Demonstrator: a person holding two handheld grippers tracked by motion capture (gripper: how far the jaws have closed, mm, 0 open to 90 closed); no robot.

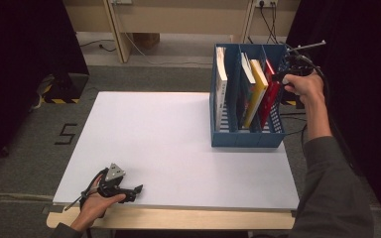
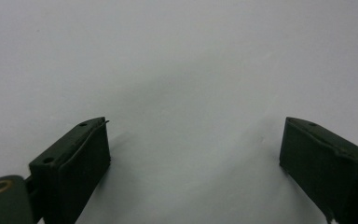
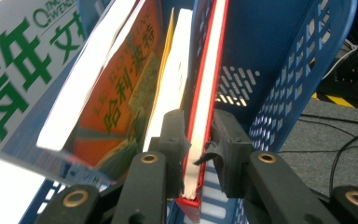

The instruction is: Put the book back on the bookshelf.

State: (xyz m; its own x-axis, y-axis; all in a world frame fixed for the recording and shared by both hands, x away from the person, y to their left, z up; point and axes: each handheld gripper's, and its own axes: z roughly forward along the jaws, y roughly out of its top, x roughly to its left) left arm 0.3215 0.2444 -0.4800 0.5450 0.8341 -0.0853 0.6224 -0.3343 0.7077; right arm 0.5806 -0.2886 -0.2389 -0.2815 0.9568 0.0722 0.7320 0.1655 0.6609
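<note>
High view: the left gripper (image 1: pixel 129 191) rests on the near left edge of the white tabletop (image 1: pixel 168 144), well apart from the blue file rack (image 1: pixel 245 136) at the far right. The right gripper (image 1: pixel 284 75) reaches into the rack's rightmost compartment, at the red book (image 1: pixel 272 94). Left gripper view: the black jaws stand wide apart over bare tabletop, nothing between them. Right gripper view: the right gripper (image 3: pixel 199 140) is clamped on the red book's (image 3: pixel 209 79) page edge and cover; the book stands upright beside a yellow book (image 3: pixel 170 56) and an orange one (image 3: pixel 126 84).
</note>
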